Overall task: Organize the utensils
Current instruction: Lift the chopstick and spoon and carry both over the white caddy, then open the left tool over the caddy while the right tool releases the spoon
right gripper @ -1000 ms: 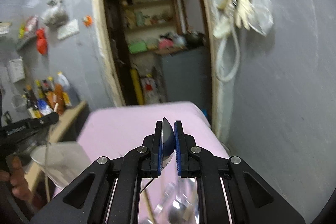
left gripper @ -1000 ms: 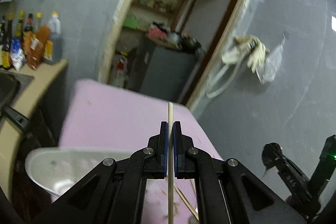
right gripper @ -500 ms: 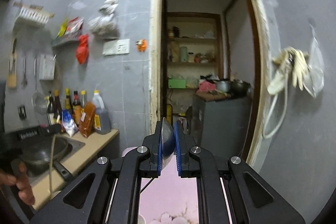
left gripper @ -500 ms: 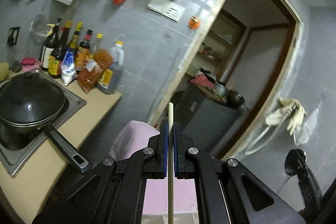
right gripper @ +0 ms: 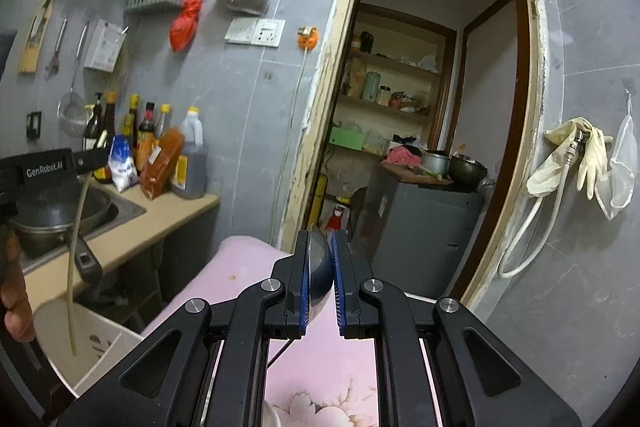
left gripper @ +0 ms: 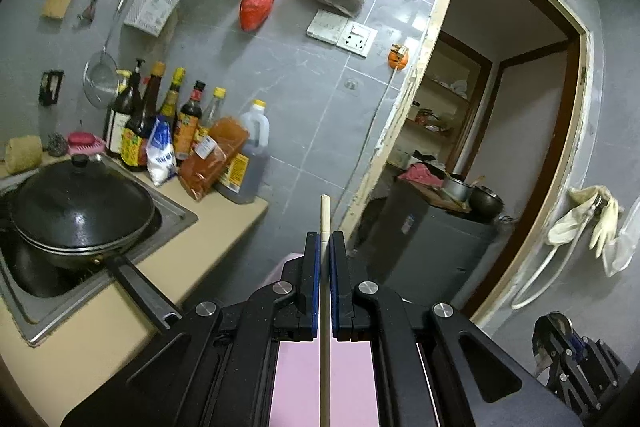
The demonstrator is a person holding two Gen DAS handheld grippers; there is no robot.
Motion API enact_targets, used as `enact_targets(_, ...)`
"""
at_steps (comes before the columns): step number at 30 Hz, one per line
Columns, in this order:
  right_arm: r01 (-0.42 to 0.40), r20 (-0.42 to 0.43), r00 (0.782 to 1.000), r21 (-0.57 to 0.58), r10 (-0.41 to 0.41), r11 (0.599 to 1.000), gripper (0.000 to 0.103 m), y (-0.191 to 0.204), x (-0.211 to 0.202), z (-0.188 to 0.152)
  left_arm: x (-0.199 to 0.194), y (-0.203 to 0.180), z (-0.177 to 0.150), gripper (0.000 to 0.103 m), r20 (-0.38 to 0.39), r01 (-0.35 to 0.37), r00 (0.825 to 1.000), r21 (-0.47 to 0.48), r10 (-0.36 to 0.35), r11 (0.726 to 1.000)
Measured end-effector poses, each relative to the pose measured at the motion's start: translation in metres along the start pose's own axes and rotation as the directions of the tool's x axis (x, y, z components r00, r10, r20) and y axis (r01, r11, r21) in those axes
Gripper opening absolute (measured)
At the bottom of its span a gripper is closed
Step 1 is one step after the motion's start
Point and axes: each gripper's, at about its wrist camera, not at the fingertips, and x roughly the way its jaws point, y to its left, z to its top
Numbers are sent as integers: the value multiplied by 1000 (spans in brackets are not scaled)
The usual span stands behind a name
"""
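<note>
Higher now: slim wooden chopstick point(left gripper: 324, 307), rounded steel spoon point(right gripper: 319, 263).

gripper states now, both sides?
Left gripper: closed on a chopstick, held upright.
Right gripper: closed on a metal spoon, gripped at the bowl.

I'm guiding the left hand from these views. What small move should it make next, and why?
Probably lower the left gripper straight down. It is shut on the chopstick, and in the right wrist view the chopstick's lower end hangs just over the white holder, seemingly at its mouth, not yet dropped in. The right gripper, shut on the spoon, can wait.
</note>
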Motion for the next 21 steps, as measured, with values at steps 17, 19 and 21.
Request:
enact_targets(17, -133, -52, 989, 51, 135, 990, 29, 8, -18, -18, -23, -4, -38, 4, -165, 93, 984, 131, -71, 987)
enact_targets(19, -140, -48, 989, 62, 143, 988, 29, 7, -23, -14, -25, -2, -40, 13, -200, 110, 976, 120, -85, 987)
enact_targets(21, -143, -42, 988, 83, 147, 986, 30, 4, -27, -10, -29, 0, -39, 31, -215, 121, 972, 102, -97, 987)
